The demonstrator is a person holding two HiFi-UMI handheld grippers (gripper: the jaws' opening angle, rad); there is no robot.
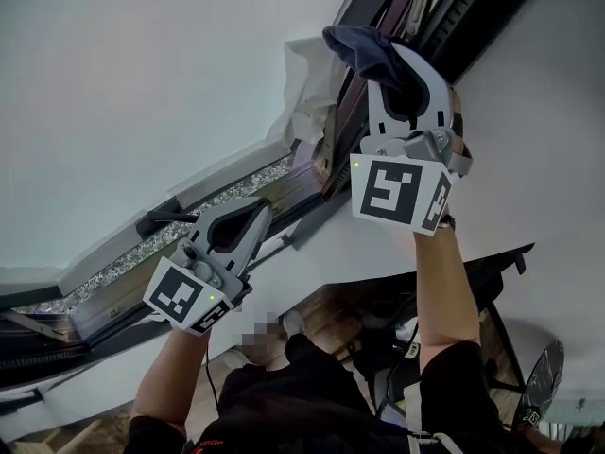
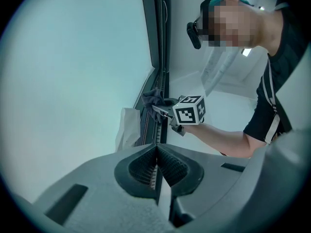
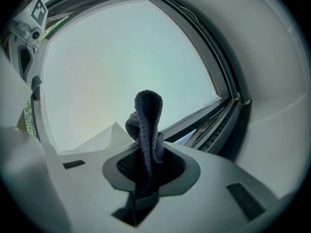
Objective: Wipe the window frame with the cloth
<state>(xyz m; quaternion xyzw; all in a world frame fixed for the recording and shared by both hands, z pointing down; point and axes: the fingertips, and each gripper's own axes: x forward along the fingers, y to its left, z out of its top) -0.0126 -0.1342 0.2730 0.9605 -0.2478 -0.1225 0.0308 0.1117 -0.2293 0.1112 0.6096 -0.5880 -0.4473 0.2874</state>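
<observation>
A dark grey cloth (image 1: 357, 45) is pinched in my right gripper (image 1: 383, 60), which is shut on it and holds it against the dark window frame (image 1: 326, 173) near the frame's upper end. In the right gripper view the cloth (image 3: 148, 125) stands up out of the shut jaws in front of the pane, with the frame (image 3: 228, 110) to the right. My left gripper (image 1: 260, 211) is shut and empty, lower down by the frame. The left gripper (image 2: 156, 147) looks along the frame (image 2: 160, 57) towards the cloth (image 2: 154, 98).
A crumpled white film (image 1: 307, 93) hangs off the frame just left of the cloth. The large glass pane (image 1: 142, 83) fills the left. A glittering strip (image 1: 189, 225) runs along the frame's lower part. White wall (image 1: 548, 140) lies right; a dark desk (image 1: 492, 272) stands below.
</observation>
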